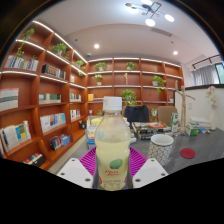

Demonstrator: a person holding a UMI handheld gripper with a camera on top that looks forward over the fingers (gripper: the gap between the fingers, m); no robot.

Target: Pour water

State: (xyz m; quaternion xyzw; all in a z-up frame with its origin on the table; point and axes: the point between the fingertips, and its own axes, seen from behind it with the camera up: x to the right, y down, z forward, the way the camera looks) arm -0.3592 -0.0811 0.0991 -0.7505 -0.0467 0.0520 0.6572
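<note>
Magenta pads (92,160) are seen on the inner faces of the two white fingers, and between them an upright bottle (112,140) is clamped: both pads appear pressed against its lower body, so the gripper (112,163) is judged to be closed on it rather than merely placed about it. The bottle's long axis is held vertical, its white cap uppermost, a green label low on its pale, translucent body. Everything else is best placed from the bottle. Just to its right and a little beyond, a white cup (161,149) is set on the dark table (195,145), mouth upward; this is taken to be the receiving vessel, so the pour would have to be tipped rightward and forward from the fingers. A small red disc (188,153), possibly a lid, is seen farther right of the bottle. Behind and left of the bottle, wooden bookshelves (45,95) with books and potted plants are ranged along the wall.
</note>
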